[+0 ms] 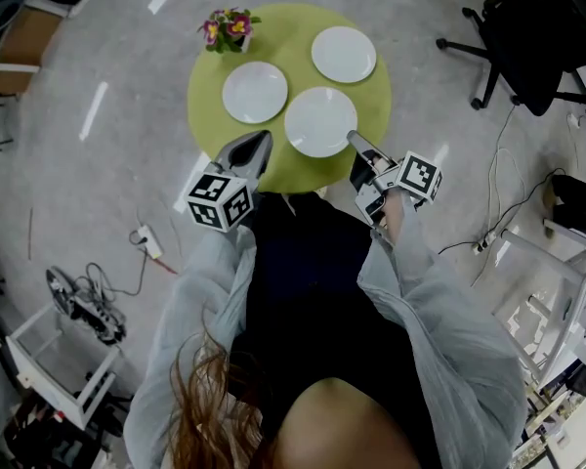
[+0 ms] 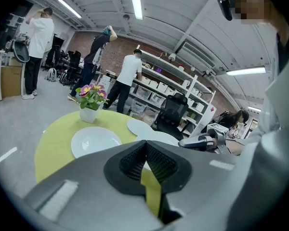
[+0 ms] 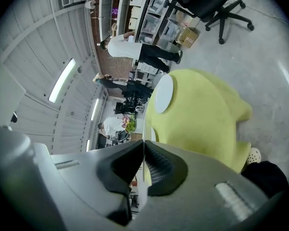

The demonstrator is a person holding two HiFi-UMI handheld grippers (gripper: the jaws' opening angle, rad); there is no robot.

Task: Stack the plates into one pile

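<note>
Three white plates lie on a round yellow-green table: a left plate, a far right plate and a near middle plate. My right gripper is at the near plate's right rim, rolled on its side. It is shut on that rim, which shows edge-on as a thin white strip along the jaw seam. My left gripper hovers over the table's front left edge. It is shut and holds nothing, a little short of the left plate.
A pot of flowers stands at the table's far left. A black office chair stands at the far right; a power strip and cables lie on the floor to the left. Several people stand by shelves in the background.
</note>
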